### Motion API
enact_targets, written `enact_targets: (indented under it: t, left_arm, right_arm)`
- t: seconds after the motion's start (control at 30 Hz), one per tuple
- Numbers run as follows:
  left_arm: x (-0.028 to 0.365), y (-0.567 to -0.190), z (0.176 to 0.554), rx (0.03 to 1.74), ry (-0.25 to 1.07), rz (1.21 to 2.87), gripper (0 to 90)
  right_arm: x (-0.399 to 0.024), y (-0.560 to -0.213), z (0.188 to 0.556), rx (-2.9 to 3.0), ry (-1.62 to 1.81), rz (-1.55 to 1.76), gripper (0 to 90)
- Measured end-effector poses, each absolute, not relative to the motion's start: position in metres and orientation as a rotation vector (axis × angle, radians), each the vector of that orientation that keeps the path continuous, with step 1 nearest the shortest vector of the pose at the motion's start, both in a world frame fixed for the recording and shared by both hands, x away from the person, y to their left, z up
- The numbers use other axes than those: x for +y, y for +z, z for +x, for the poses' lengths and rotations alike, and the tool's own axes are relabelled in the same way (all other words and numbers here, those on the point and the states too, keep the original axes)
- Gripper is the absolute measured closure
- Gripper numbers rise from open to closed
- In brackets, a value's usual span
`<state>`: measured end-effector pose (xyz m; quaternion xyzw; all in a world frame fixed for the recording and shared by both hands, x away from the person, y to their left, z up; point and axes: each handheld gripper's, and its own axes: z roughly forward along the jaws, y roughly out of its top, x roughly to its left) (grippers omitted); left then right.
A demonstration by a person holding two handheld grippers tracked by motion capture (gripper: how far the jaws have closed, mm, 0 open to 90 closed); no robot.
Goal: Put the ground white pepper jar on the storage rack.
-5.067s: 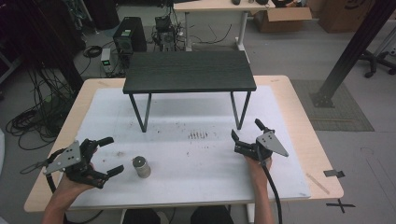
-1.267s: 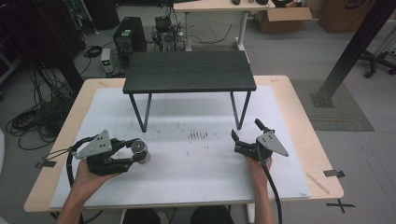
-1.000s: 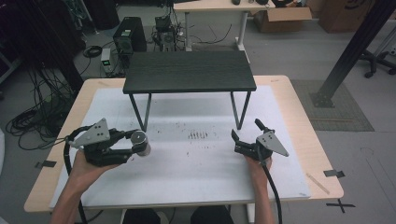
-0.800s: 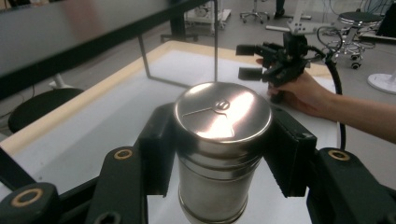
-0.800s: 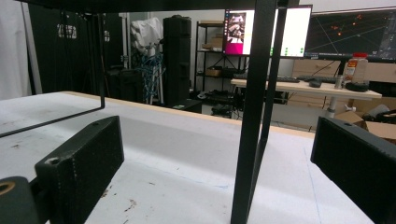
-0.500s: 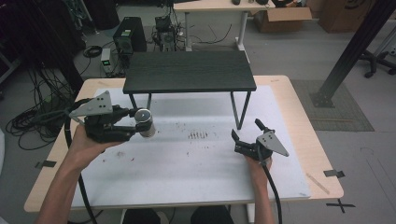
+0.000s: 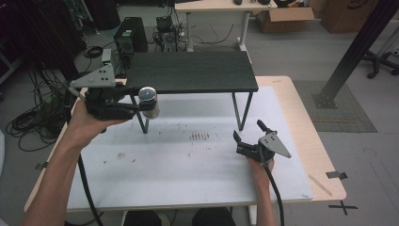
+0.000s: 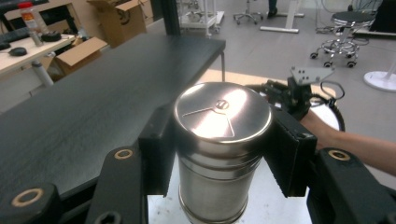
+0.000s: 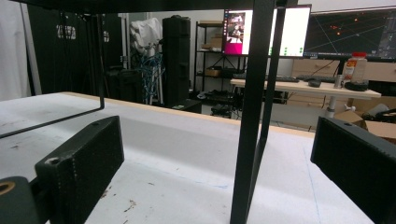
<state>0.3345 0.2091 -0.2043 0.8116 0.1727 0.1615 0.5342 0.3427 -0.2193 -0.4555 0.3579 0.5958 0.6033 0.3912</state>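
**benchrat:** Cluttered lab all round, cables on the floor, white tabletop scuffed with brown specks. So what changed? A second ago the steel canister was low by the tabletop's 9 o'clock edge; now the left tongs have carried it up and toward 11 o'clock, level with the front-left corner of the black shelf. It hangs in the air just off that corner, not resting on anything.

**spanner_kid:** Reads to me like a lift onto the shelf, and my guess is the raise is nearly done, with the set-down left. Grip looks solid: in the left gripper view both black pads clamp the canister's sides just under its lid.

**benchrat:** Yep. Brushed metal cylinder, shiny flat lid with a small three-spoke mark and a ridge below the rim. Smooth walls, so I'd say it could slip if the squeeze eases. The shelf is matte dark woodgrain on thin black metal legs.

**spanner_kid:** And the right tongs?

**benchrat:** Parked at 4 o'clock on the tabletop, same spot as before, jaws spread wide with nothing between them, facing a shelf leg.
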Motion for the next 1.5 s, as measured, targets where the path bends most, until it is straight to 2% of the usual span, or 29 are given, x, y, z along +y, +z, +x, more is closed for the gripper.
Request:
enact_targets:
  t: [0.63, 1.1, 1.5]
  left_arm:
    - [0.192, -0.165, 0.386, 0.444, 0.415, 1.942, 49.1]
    - [0.170, -0.184, 0.428, 0.528, 0.418, 1.948, 49.1]
    - [0.168, -0.198, 0.447, 0.594, 0.433, 1.926, 49.1]
  right_arm:
    - [-0.219, -0.455, 0.343, 1.513, 1.532, 0.907, 2.2]
    - [-0.219, -0.456, 0.343, 1.514, 1.529, 0.904, 2.4]
    - [-0.218, -0.455, 0.342, 1.513, 1.528, 0.902, 2.5]
